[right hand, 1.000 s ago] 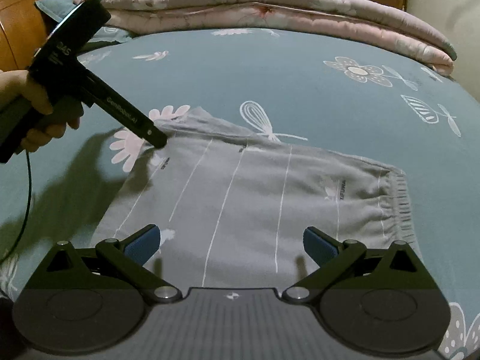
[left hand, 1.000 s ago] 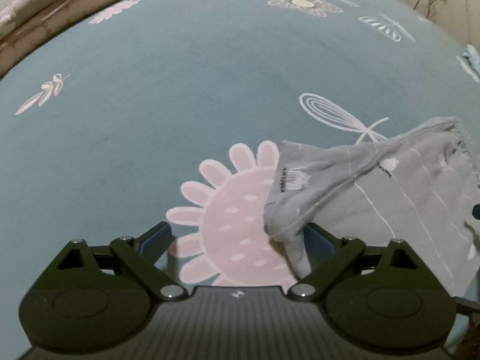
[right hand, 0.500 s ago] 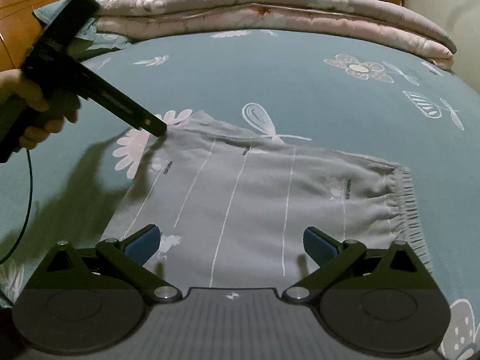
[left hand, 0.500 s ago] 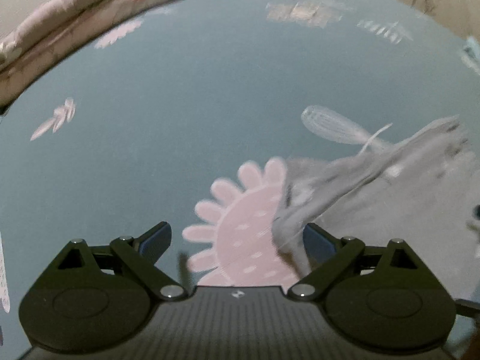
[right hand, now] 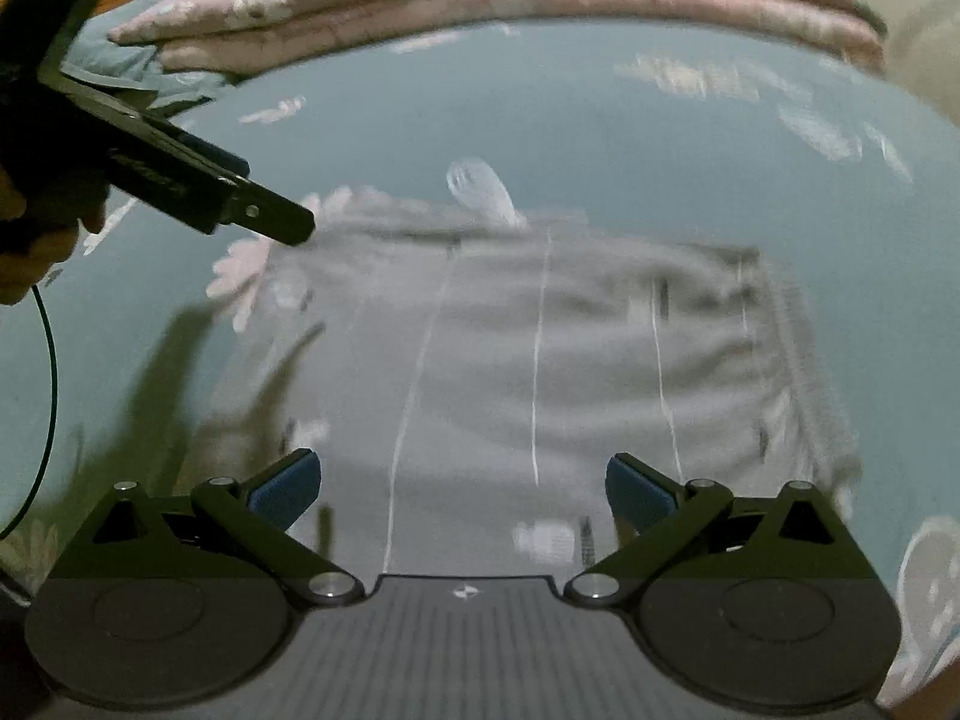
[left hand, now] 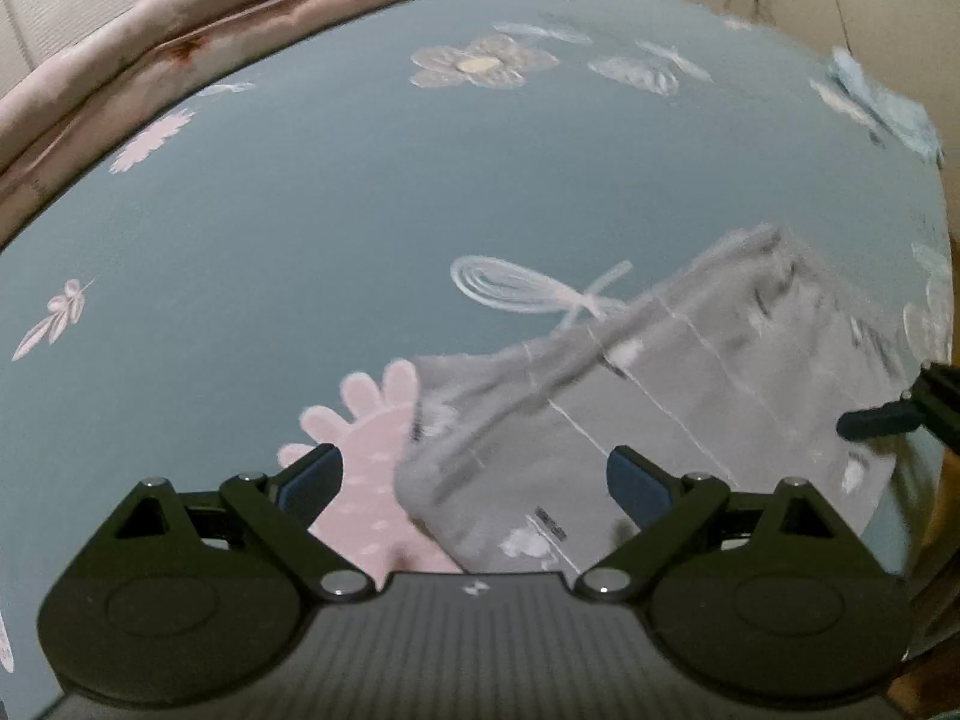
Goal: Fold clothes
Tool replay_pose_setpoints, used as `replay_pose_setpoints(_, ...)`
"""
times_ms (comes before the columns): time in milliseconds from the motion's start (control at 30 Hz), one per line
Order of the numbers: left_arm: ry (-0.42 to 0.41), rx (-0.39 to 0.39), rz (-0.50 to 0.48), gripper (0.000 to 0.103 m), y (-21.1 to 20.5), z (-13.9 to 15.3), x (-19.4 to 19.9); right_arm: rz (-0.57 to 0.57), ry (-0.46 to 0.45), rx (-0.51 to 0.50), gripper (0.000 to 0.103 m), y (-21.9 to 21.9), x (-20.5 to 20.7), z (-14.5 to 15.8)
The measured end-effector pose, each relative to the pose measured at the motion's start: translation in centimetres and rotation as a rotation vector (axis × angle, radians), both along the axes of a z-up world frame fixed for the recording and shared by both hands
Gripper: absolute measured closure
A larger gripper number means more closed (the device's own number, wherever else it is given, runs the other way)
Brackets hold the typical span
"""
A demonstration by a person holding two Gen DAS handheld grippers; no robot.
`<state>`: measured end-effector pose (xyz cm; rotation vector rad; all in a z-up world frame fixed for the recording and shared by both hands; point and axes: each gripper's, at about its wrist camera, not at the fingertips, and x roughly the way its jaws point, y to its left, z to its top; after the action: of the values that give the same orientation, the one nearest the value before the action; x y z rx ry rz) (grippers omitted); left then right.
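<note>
Grey shorts (right hand: 540,360): corner released, now flat on bedspread (left hand: 300,210). Left gripper (left hand: 474,474) lifted clear, fingers spread; right gripper (right hand: 462,486) likewise. Next fold pending.

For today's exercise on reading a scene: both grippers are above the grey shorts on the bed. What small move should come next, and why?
Probably lower the left gripper onto the raised corner of the grey shorts and close. Its jaws are open with that corner between them, and the right gripper hovers open over the flat cloth, holding nothing.
</note>
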<state>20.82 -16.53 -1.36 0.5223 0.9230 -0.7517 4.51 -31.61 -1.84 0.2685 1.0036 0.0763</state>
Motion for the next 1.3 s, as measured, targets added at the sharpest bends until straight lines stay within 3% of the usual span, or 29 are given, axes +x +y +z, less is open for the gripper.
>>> replay_pose_setpoints(167,0.04,0.0,-0.063,0.008,-0.4,-0.4,-1.5,0.02,-0.003,-0.051,0.0,0.4,-0.9,0.4)
replay_pose_setpoints(333,0.063,0.055,-0.158,0.008,0.0,-1.3,-4.0,-0.009,-0.035,-0.001,0.0,-0.1,-0.8,1.1)
replay_pose_setpoints(533,0.147,0.141,-0.16,0.008,1.3,-4.1,-5.4,0.019,-0.041,-0.029,0.0,0.1,-0.4,1.1)
replay_pose_setpoints(667,0.207,0.152,-0.165,0.008,2.5,-4.6,-6.1,0.021,-0.025,-0.041,0.0,0.2,-0.3,0.8)
replay_pose_setpoints(767,0.179,0.163,-0.186,0.008,3.0,-4.0,-6.7,0.022,-0.031,-0.038,0.0,0.3,-0.1,0.9)
replay_pose_setpoints(933,0.107,0.065,-0.225,0.008,2.5,-1.8,-6.4,0.024,-0.046,-0.045,0.0,0.2,0.4,1.3)
replay_pose_setpoints(1000,0.117,0.018,-0.247,0.008,1.9,-1.7,-5.9,0.011,-0.048,-0.048,0.0,0.1,0.4,1.2)
replay_pose_setpoints(1133,0.152,-0.003,-0.282,0.008,1.0,-2.9,-5.8,-0.028,-0.028,-0.079,0.0,-0.3,0.4,0.8)
replay_pose_setpoints(1300,0.223,-0.023,-0.252,0.008,2.5,-3.9,-4.4,-0.059,-0.021,-0.062,0.0,-0.8,-0.2,0.7)
